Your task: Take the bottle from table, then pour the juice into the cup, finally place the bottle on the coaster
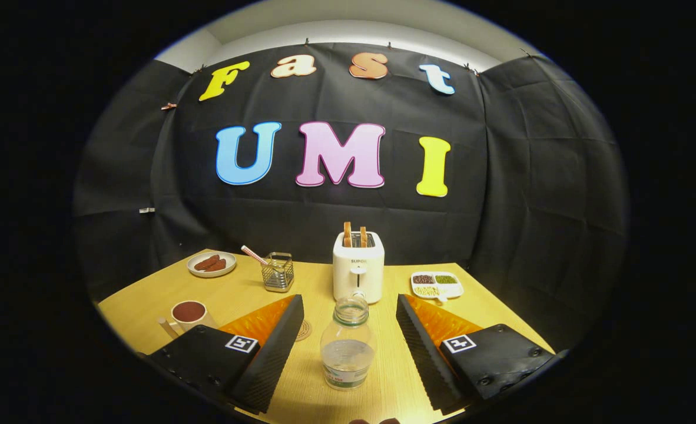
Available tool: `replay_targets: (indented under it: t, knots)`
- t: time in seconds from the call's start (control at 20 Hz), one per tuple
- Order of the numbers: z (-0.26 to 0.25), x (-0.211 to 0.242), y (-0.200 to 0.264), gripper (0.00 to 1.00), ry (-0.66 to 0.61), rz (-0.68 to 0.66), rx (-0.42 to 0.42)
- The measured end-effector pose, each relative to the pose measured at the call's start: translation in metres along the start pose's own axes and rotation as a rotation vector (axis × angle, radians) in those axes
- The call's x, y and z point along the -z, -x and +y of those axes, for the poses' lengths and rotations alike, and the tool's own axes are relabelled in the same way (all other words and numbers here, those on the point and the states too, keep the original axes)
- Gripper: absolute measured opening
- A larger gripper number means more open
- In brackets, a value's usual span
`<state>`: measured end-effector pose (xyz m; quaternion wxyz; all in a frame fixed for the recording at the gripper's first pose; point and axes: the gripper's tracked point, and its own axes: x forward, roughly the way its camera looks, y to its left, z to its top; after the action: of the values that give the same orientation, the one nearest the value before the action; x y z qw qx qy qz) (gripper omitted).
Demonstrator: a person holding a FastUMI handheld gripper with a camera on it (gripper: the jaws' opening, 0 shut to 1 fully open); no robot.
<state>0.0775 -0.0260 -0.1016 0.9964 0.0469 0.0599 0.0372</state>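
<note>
A clear plastic bottle (347, 344) with no cap and a little liquid in it stands upright on the wooden table (383, 377), between my two fingers. My gripper (348, 335) is open, with a gap on each side of the bottle and neither finger touching it. A cup (189, 313) with a dark brown inside stands to the left, beyond the left finger. A round coaster (303, 330) lies flat on the table just left of the bottle, partly hidden by the left finger.
A white toaster (358, 272) with two slices of toast stands right behind the bottle. Further back to the left are a wire holder (278, 272) and a plate of sausages (211, 264). A divided dish of beans (436, 284) sits to the right.
</note>
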Motion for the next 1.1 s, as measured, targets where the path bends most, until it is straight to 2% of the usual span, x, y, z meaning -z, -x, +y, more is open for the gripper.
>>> replay_targets:
  t: [0.4, 1.1]
  knots:
    - [-0.002, 0.049, -0.017, 0.98, -0.064, 0.044, -0.012]
    - [0.001, 0.093, -0.030, 0.98, 0.044, 0.080, -0.070]
